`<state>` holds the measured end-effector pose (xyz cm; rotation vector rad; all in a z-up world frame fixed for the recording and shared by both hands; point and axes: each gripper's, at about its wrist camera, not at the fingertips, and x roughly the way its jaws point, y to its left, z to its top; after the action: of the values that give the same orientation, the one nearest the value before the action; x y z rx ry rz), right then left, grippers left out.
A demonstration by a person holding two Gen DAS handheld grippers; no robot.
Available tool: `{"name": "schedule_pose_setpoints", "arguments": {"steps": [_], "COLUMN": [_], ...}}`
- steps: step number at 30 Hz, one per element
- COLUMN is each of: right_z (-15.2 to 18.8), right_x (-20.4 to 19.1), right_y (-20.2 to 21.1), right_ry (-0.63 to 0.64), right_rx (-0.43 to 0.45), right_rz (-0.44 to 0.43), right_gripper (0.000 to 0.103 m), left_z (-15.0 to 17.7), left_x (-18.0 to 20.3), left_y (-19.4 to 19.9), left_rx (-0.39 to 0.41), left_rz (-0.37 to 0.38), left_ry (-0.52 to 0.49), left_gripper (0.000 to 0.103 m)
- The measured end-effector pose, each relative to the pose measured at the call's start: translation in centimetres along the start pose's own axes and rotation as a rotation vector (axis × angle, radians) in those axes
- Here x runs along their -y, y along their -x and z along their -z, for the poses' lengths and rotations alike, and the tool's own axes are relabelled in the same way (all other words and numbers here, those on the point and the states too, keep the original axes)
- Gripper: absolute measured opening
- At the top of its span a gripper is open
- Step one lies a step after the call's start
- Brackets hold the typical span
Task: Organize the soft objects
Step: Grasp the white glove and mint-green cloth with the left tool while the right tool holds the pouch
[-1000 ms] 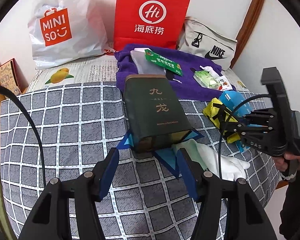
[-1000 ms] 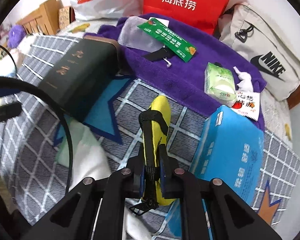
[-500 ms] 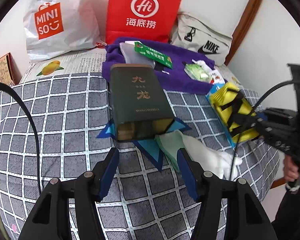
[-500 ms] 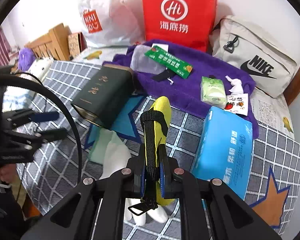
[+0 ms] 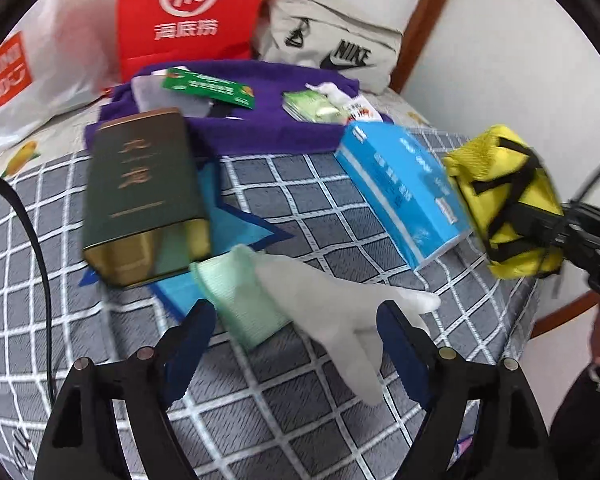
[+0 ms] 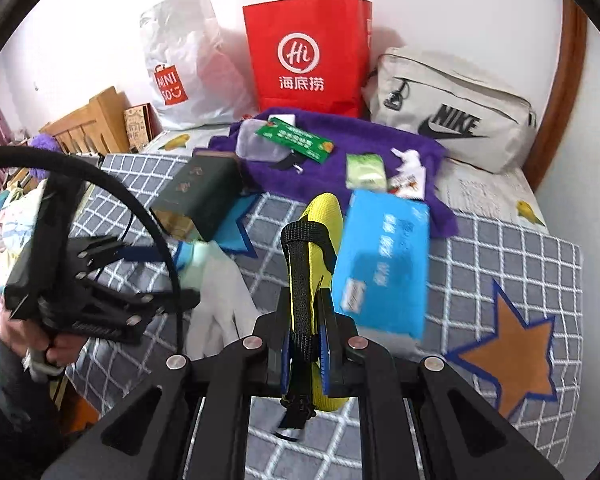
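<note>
Nearest the right wrist camera, the right hand-held gripper [image 6: 305, 354] is clenched on a yellow pouch with black straps [image 6: 320, 248], lifted clear of the grey checked bedspread [image 6: 496, 248]. From the left wrist view the same pouch [image 5: 508, 204] hangs at the right edge of the bed, just beside a blue tissue pack [image 5: 400, 192].

The left hand-held gripper [image 5: 296, 344] is released, its blue-padded fingers spread wide either side of a white glove with a pale green cuff [image 5: 316, 300], which lies flat on the bedspread; whether the fingers touch it cannot be told.

Just beyond the cuff lies a dark green tin box with gold lettering [image 5: 140, 196], resting on a blue star patch.

Farther back, a purple towel [image 5: 260, 128] carries a green packet, a green tissue pack and small sachets. Against the wall stand a white Miniso bag [image 6: 184, 64], a red paper bag [image 6: 308, 56] and a beige Nike bag [image 6: 452, 112].
</note>
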<state>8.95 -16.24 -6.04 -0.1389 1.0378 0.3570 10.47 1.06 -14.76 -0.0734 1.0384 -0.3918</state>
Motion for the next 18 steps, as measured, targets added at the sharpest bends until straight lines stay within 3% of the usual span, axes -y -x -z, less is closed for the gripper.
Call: {"name": "schedule_pose_setpoints", "arguments": {"steps": [11,18], "right_z": [3.0,3.8], "right_x": [4.0,5.0], "right_y": [1.3,0.7], "right_ry": [-0.108,-0.137], "right_rx": [0.010,-0.001], "right_rz": [0.021,0.002], "right_gripper": [0.011,0.011], "left_z": [0.0,-0.3], "left_x": [3.4,4.6], "left_y": [-4.8,-7.0], "left_rx": [-0.091,-0.110], "left_rz": [-0.062,-0.135], "left_ry": [-0.104,-0.134], "left_gripper": [0.083,0.097]}}
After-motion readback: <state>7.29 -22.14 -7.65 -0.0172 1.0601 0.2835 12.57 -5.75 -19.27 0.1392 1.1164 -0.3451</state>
